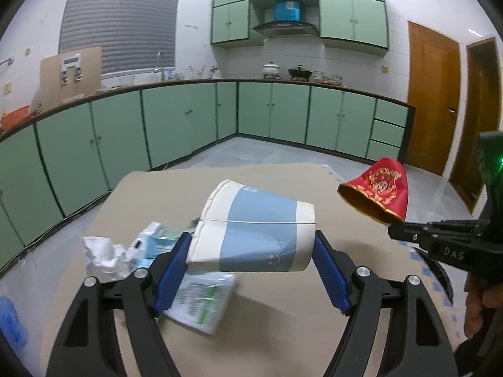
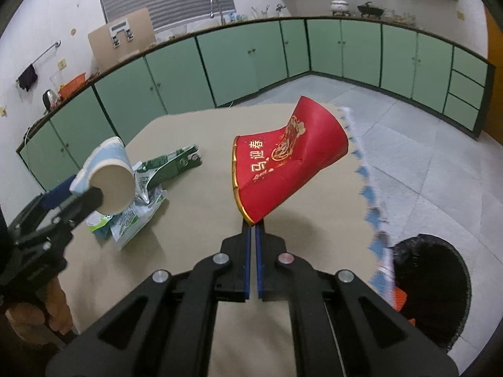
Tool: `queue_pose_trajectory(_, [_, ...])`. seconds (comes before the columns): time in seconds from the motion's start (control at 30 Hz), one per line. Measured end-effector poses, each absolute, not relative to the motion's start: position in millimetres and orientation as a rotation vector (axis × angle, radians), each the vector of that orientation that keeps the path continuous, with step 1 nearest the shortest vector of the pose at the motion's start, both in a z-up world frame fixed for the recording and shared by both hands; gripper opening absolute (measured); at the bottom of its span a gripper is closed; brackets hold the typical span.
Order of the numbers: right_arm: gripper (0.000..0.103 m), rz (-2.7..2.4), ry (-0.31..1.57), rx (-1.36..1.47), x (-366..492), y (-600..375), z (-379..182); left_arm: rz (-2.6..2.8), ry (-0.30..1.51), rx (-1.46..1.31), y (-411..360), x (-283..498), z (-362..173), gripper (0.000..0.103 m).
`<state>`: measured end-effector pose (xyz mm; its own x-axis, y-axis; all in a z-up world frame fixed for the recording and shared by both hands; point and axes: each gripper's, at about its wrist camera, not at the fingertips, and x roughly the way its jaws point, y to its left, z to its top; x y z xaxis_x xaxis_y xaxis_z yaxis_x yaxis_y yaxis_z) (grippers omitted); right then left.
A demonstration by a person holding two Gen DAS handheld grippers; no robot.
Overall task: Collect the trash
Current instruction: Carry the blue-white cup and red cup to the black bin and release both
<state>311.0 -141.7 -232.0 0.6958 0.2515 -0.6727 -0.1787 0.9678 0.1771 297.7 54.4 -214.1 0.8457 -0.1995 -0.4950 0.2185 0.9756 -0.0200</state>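
Surface: a tan top lying under both tools, with green kitchen cabinets beyond it. Its right edge carries a blue-and-white trim.

Bin: a black-lined opening off the right edge of the surface, below and to the right of the right tool. This is the relation the coming move seems to turn on: judged from the layout, both held cups must travel rightward and down to it. The right tool is much the nearer; the left tool must cross the whole surface.

White cup: a blue-banded paper cup, dented, held clear of the surface. Its long axis runs crosswise between the left tool's blue pads, mouth to the left, base to the right. The left tool stands wide, its pads pressing the cup's two ends.

Red cup: a gold-rimmed paper cup, flattened, held clear of the surface ahead of the right tool, its long axis pointing up and away to the right. The right tool is closed almost flat, pinching the rim's near edge.

Remaining trash: a green-and-white wrapper below the left tool and crumpled white paper to its left, both on the surface and in neither tool.
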Motion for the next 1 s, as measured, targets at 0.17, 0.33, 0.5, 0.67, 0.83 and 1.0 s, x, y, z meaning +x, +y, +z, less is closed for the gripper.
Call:
queue_pose_trajectory(0.17, [0.001, 0.197, 0.734, 0.121, 280, -178, -215, -0.282, 0.511, 0.050, 15, 288, -207, 0.075])
queue_pose_trajectory(0.33, [0.001, 0.134, 0.719, 0.133, 254, -219, -208, -0.367, 0.502, 0.066, -36, 275, -199, 0.075])
queue_pose_trajectory(0.5, [0.001, 0.059, 0.719, 0.153, 233, -267, -212, -0.456, 0.512, 0.088, -88, 265, -199, 0.075])
queue_pose_trajectory(0.67, [0.001, -0.012, 0.741, 0.175, 219, -313, -229, -0.543, 0.540, 0.133, -144, 266, -206, 0.075])
queue_pose_trajectory(0.83, [0.001, -0.074, 0.810, 0.223, 209, -366, -269, -0.633, 0.584, 0.182, -201, 272, -223, 0.075])
queue_pose_trajectory(1.0, [0.001, -0.112, 0.914, 0.294, 213, -412, -320, -0.702, 0.674, 0.258, -262, 289, -253, 0.075])
